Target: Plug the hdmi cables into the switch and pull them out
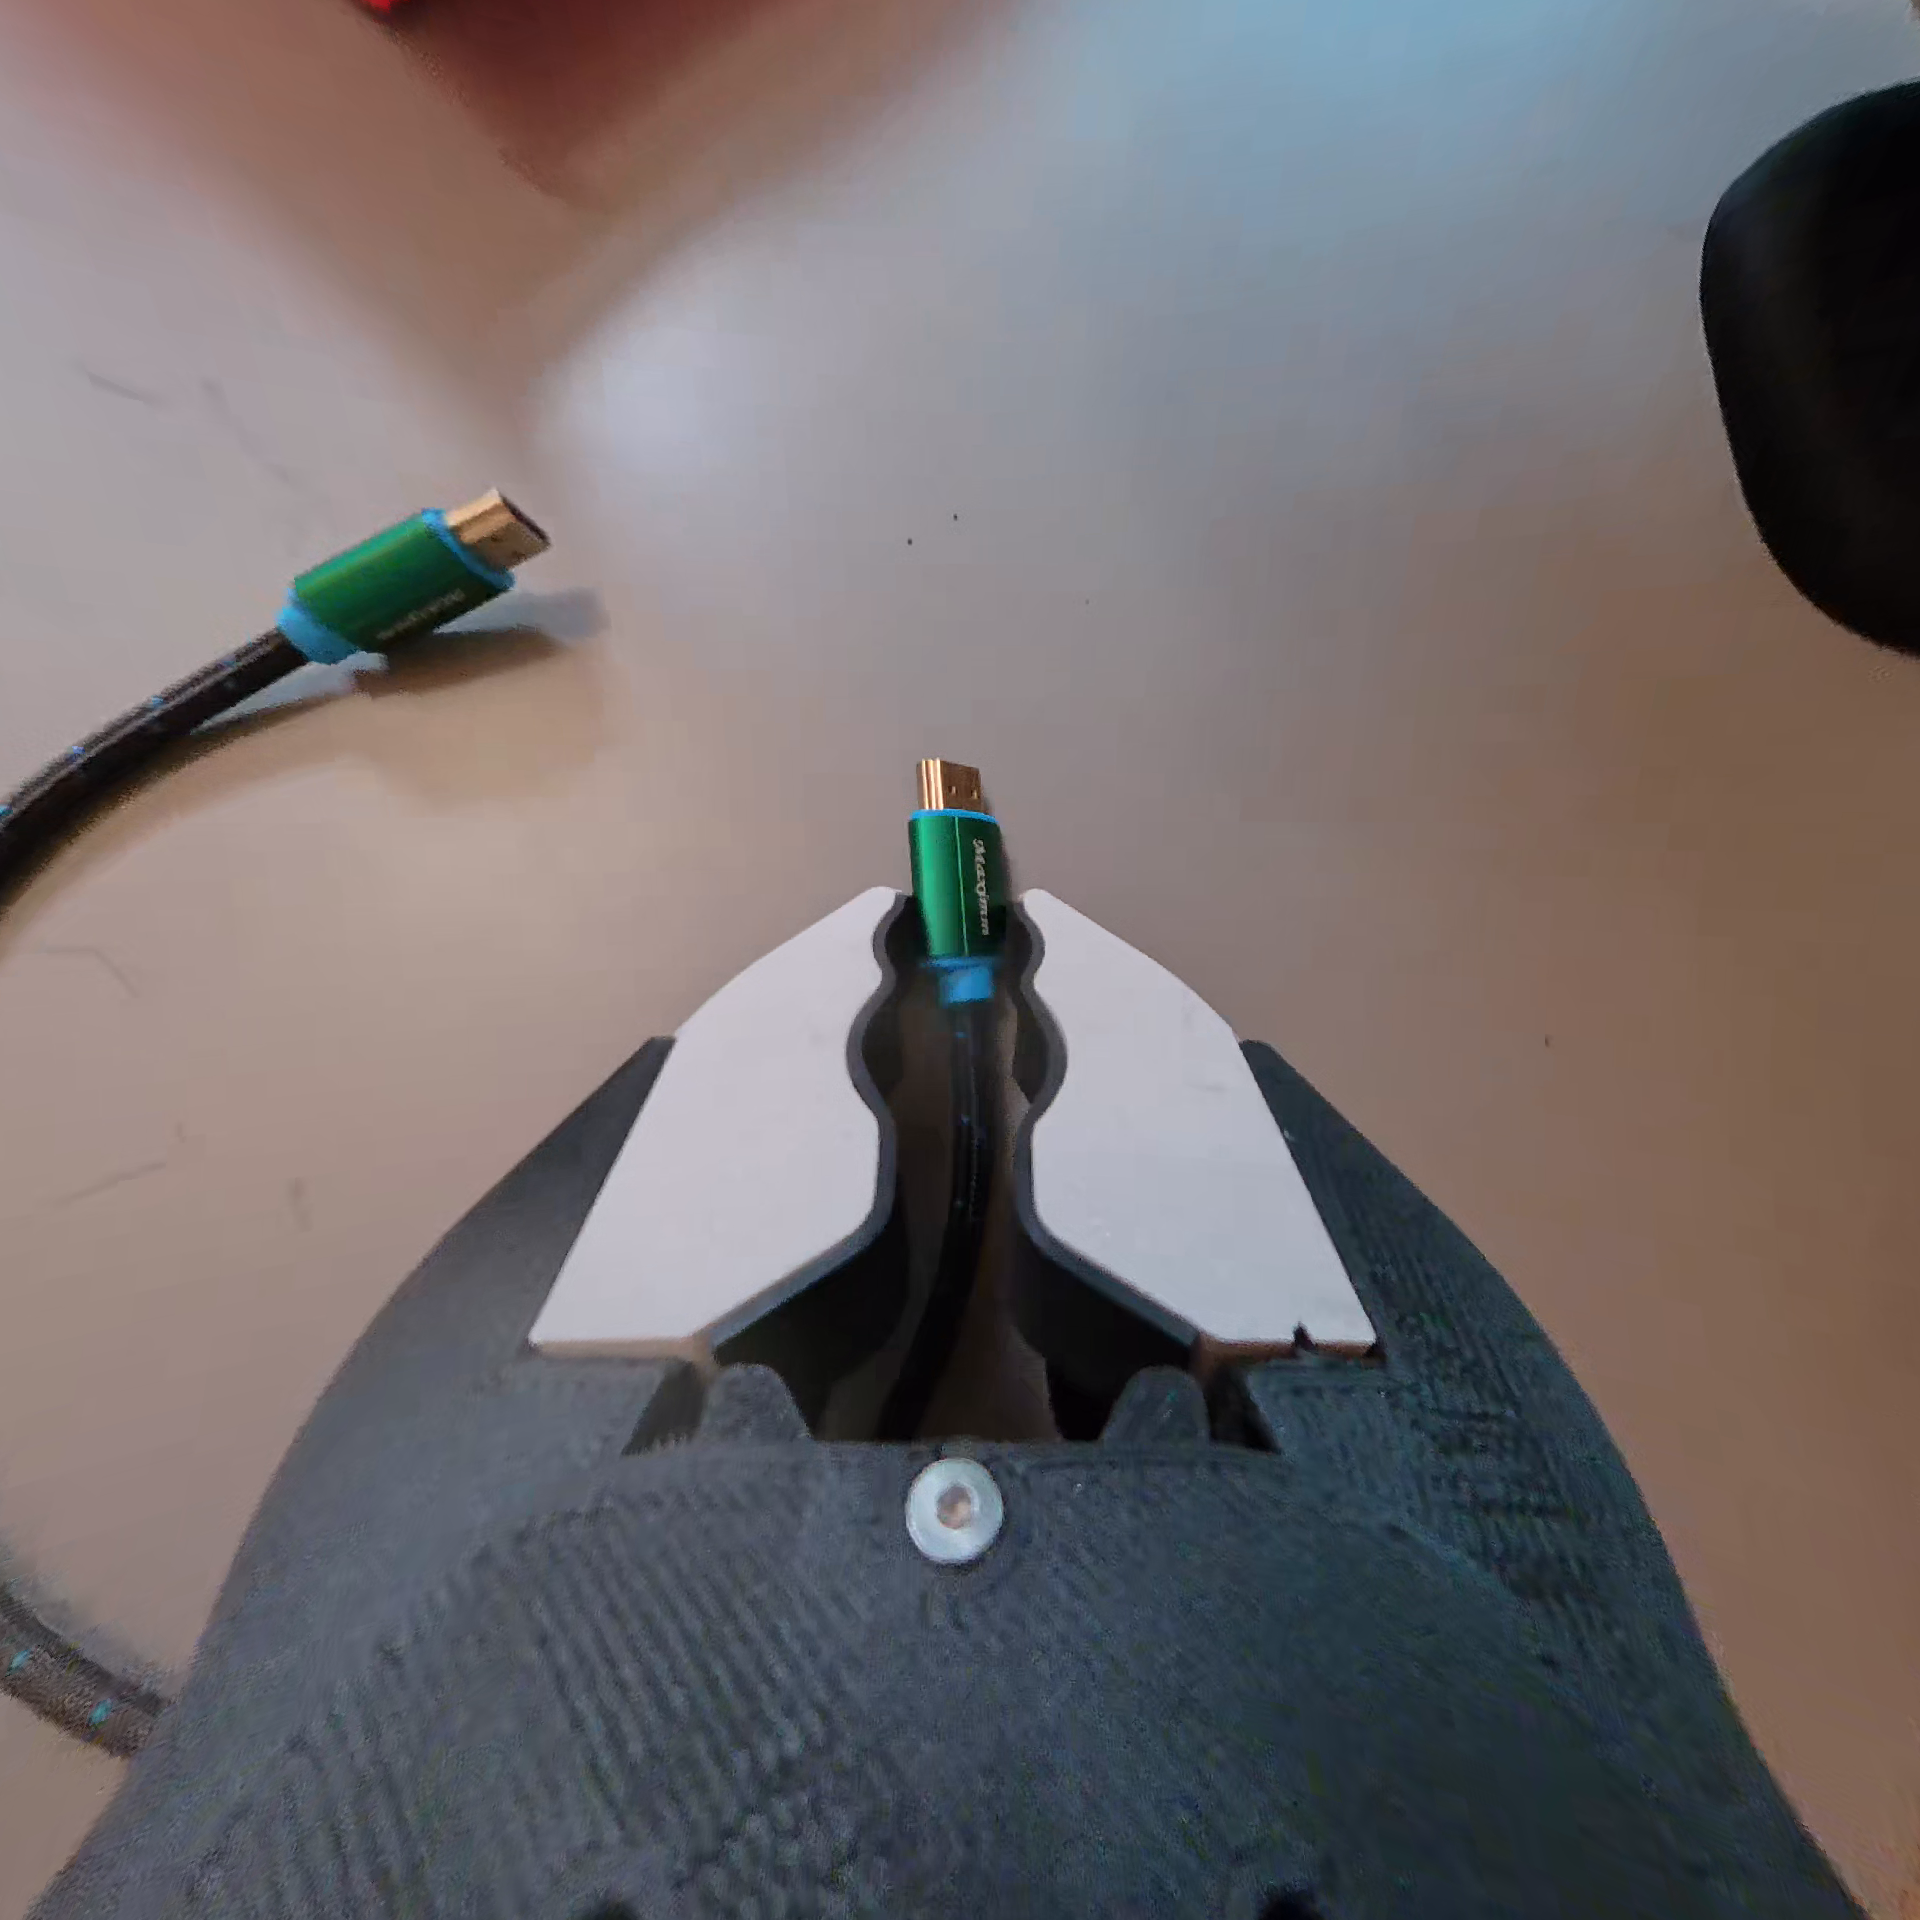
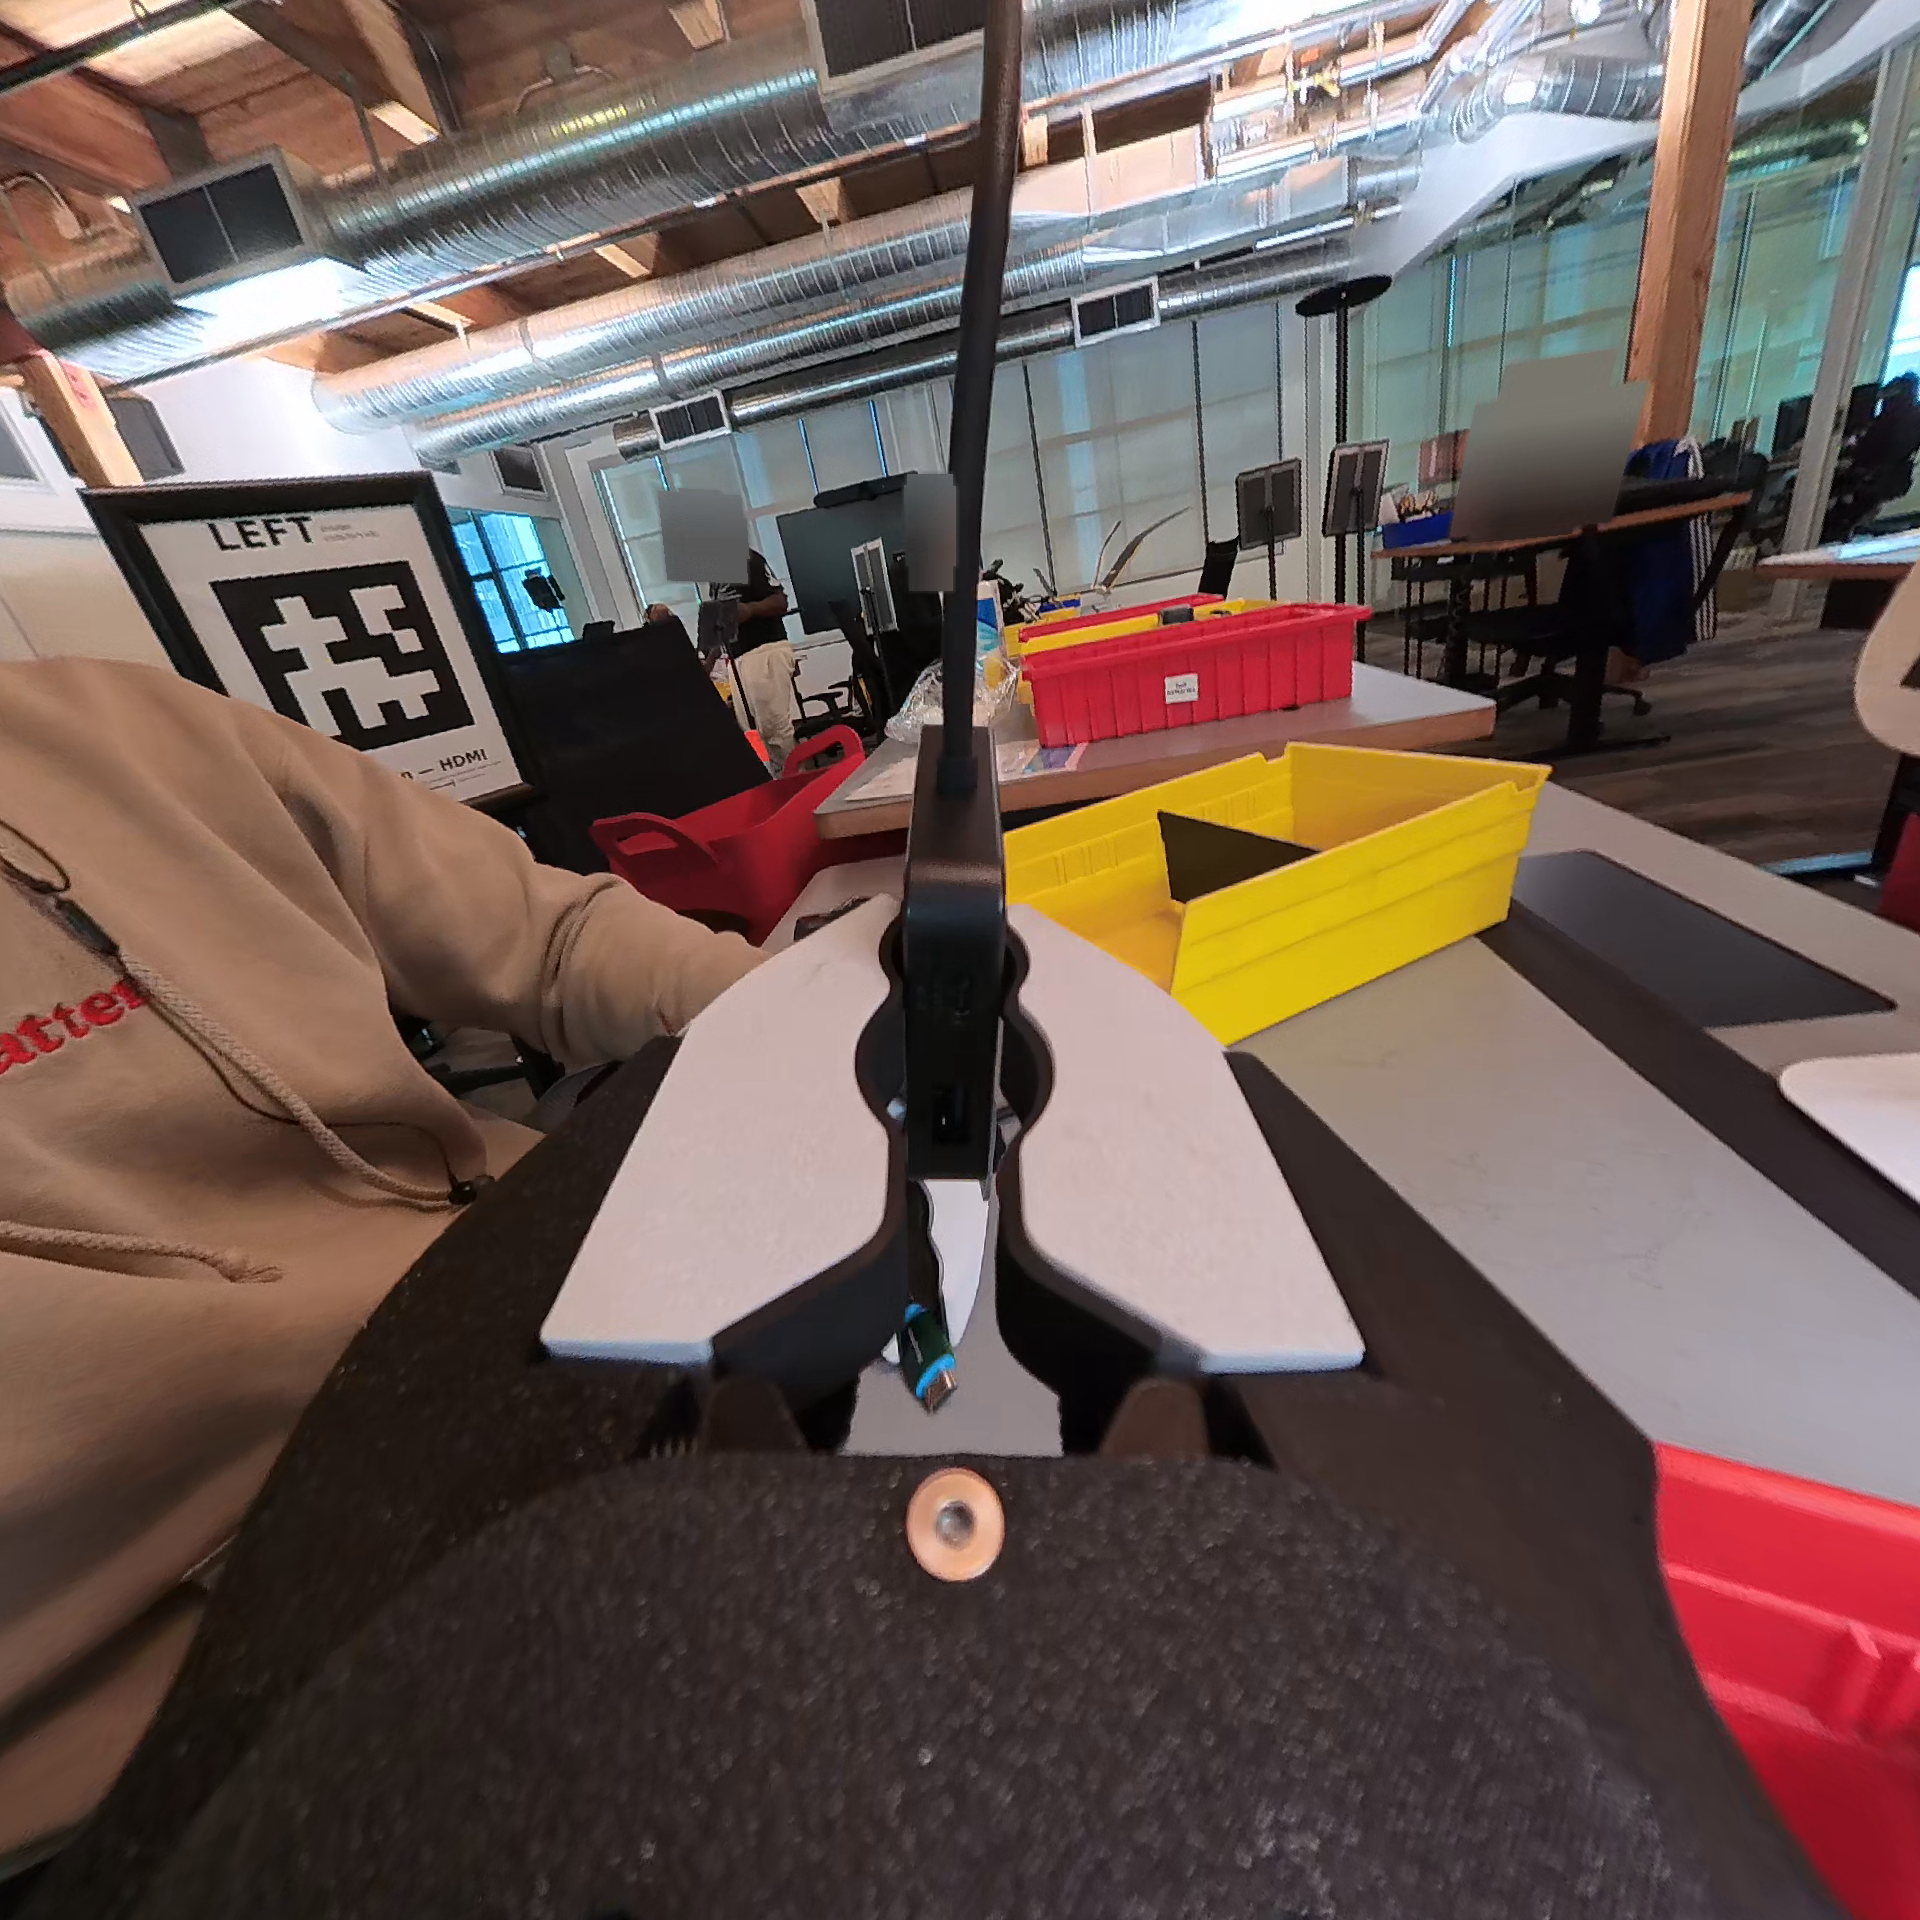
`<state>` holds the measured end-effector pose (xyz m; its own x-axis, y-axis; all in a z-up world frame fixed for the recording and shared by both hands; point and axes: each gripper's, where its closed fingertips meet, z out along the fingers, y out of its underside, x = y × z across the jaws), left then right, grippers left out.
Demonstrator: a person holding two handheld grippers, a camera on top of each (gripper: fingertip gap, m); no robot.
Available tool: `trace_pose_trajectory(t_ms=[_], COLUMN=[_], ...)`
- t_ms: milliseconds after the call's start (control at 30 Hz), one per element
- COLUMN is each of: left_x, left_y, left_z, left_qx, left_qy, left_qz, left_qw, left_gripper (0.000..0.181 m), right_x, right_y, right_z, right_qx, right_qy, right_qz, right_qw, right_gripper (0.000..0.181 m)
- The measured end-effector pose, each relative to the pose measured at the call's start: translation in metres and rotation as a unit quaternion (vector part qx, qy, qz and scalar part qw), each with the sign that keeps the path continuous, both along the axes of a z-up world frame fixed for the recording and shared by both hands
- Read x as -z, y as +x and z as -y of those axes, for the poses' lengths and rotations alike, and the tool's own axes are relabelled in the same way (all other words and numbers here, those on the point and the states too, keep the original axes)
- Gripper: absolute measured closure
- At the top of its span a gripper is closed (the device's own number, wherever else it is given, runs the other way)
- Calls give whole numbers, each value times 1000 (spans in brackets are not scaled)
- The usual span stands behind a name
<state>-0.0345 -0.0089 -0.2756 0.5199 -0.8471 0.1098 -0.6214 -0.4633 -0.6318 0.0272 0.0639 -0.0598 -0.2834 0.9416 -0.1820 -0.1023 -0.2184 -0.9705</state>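
My left gripper point(image 1: 958, 904) is shut on a green HDMI plug point(image 1: 958, 883) with a gold tip and holds it above the table, tip pointing forward. Its black braided cable runs back between the fingers. A second green HDMI plug point(image 1: 416, 584) lies loose on the table at the left, its braided cable curving off the left edge. My right gripper point(image 2: 954, 914) is shut on the black HDMI switch point(image 2: 952, 935), held on edge and lifted, with its own black cable point(image 2: 982, 416) rising straight up. A green plug point(image 2: 928, 1366) shows far below through the finger gap.
A yellow divided bin point(image 2: 1330, 873) stands on the grey table point(image 2: 1507, 1195) ahead right, a red bin point(image 2: 1808, 1662) at lower right. A person in a tan hoodie point(image 2: 208, 1039) is close on the left. A black rounded object point(image 1: 1829, 364) sits at the left view's right edge. To the black rounded object point(image 1: 1829, 364): left tips about 20 cm, right tips about 30 cm.
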Motion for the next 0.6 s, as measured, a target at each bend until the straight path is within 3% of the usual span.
trace_pose_trajectory(t_ms=[133, 467, 600], left_x=[-16, -159, -166], left_y=[-12, -15, -17], left_z=[-17, -77, -86], left_qx=[-9, -40, -30], left_qy=[75, 242, 273], left_qz=[-23, 32, 28], left_qw=[997, 969, 961], left_gripper=[165, 166, 166], right_x=[-10, -16, -4], right_y=[4, 13, 15], right_z=[5, -11, -22], right_qx=[4, 50, 70], right_qy=[16, 4, -3], right_qz=[-8, -27, -9], right_qw=[1000, 998, 998], right_gripper=[168, 168, 168])
